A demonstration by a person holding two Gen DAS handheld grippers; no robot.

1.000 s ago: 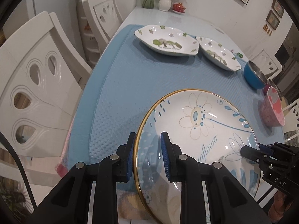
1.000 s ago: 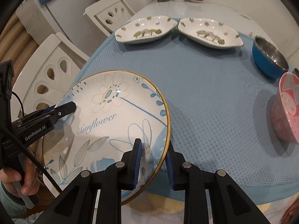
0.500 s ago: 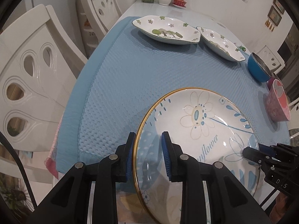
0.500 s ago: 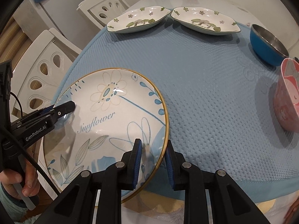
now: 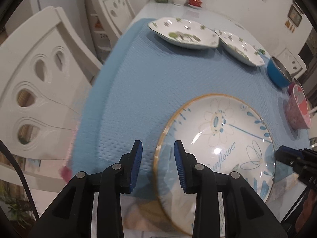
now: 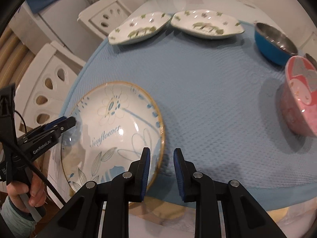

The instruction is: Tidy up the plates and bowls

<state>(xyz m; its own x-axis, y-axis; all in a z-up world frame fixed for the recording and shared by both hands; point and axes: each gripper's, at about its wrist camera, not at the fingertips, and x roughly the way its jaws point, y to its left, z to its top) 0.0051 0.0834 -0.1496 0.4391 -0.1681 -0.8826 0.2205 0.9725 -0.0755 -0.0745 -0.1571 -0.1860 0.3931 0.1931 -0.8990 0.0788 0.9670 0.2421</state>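
A white sunflower plate [image 5: 218, 138] with a gold rim lies at the near edge of the blue mat [image 5: 158, 79], partly over the edge. My left gripper [image 5: 157, 156] straddles the plate's left rim. Its jaws are opening and the pads stand clear of the rim. In the right wrist view the plate [image 6: 118, 129] has my right gripper [image 6: 161, 168] closed over its right rim. The left gripper [image 6: 67, 123] shows at the plate's far side, held by a hand [image 6: 25, 188].
Two white leaf-patterned dishes [image 6: 138, 29] [image 6: 206, 26] sit side by side at the mat's far end. A blue bowl [image 6: 273, 39] and a pink bowl [image 6: 301, 99] stand at the right. White chairs [image 5: 39, 89] [image 5: 111, 10] line the table's left side.
The left jaws have spread apart and no longer pinch the plate's rim. The right gripper has shifted slightly to the right, its gap unchanged.
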